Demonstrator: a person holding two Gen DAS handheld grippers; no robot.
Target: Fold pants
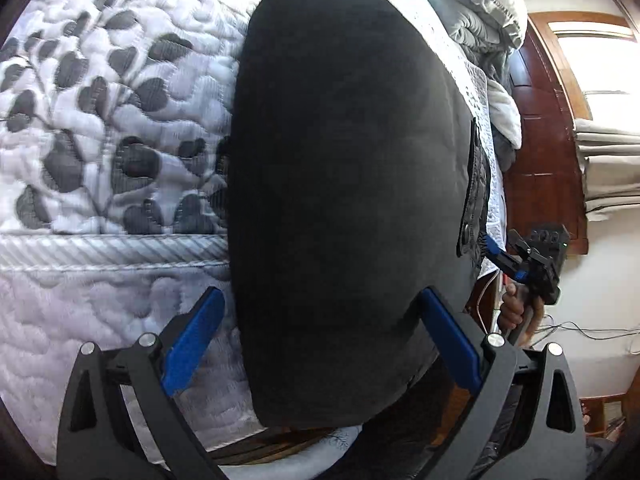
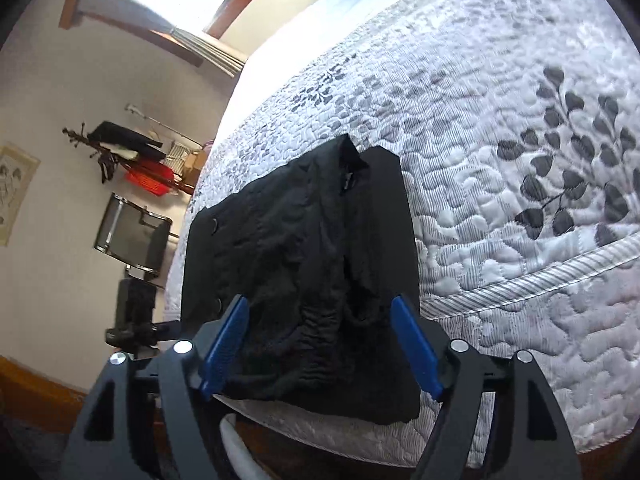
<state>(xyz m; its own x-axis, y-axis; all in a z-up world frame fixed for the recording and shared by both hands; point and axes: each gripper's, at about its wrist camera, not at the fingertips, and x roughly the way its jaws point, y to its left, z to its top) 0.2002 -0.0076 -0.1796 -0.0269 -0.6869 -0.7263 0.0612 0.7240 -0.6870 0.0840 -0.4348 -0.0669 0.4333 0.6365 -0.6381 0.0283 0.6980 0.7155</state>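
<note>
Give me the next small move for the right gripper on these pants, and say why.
Probably draw the right gripper back: its blue fingers stand open, gripping nothing, and the black pants already lie folded on the quilted mattress.

Pants (image 2: pixel 304 264): black matt cloth, crinkled at waistband, smooth on folded panel. Mattress (image 2: pixel 500 184): quilted white fabric, puffy stitching, grey leaf print, ribbed piping at edge. My jaws: blue ridged plastic pads (image 2: pixel 416 348), matt black arms, shiny metal pins. Window frame (image 1: pixel 540 92): glossy brown wood.
</note>
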